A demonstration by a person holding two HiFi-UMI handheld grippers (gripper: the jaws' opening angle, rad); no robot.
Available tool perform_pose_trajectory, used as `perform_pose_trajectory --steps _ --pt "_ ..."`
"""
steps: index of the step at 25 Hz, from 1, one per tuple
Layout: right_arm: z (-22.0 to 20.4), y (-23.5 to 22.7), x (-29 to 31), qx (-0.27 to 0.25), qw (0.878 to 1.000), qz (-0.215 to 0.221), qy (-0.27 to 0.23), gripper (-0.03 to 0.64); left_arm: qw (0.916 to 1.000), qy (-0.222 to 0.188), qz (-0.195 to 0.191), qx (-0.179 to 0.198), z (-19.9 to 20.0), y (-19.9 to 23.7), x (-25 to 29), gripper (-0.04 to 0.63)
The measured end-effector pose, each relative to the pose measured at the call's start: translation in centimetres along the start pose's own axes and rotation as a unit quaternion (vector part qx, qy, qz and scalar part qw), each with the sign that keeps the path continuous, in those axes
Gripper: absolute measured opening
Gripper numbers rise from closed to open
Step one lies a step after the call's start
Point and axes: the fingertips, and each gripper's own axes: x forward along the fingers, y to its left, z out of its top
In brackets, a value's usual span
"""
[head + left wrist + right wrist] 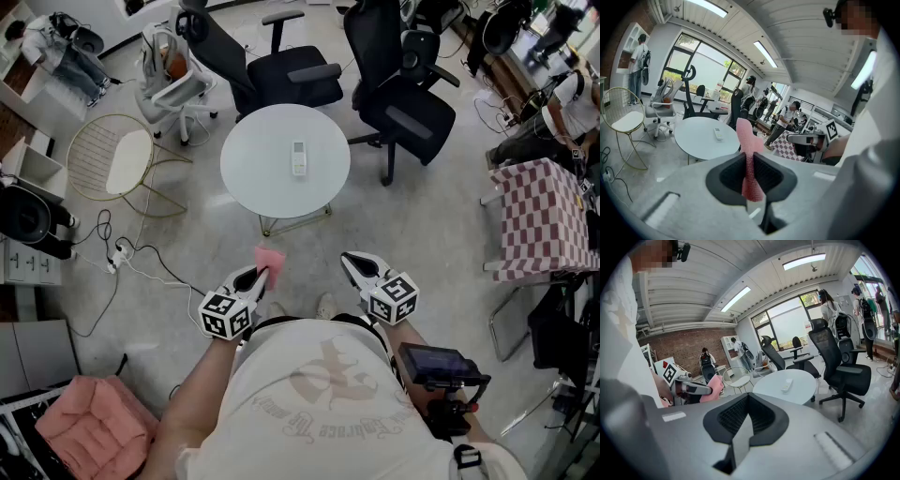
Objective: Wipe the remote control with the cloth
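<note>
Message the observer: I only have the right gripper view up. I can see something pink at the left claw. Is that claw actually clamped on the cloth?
Observer: Yes. The left gripper view shows the left claw shut on the pink cloth, which is pinched between its jaws and sticks up above them.
Operator: Okay. Is there anything off to my right that my view cuts off?
Observer: The head view shows a piece of furniture under a red-and-white checked cover standing on the floor to the right of the round table. I cannot tell whether it is a seat or a stand.
</note>
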Motion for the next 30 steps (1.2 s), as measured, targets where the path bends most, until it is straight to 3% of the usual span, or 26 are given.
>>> perform_pose_trajectory --steps 13,30 --pt "0.3 -2.5 -0.8 0.018 1.000 -0.009 -0.009 0.007 1.0000 0.003 0.002 -0.001 0.0 -1.2 1.4 0.034" --pt "-2.7 -6.7 -2.3 0.059 0.998 0.032 0.021 0.007 0.9989 0.036 0.031 -0.004 -1.0 -5.5 5.8 0.034"
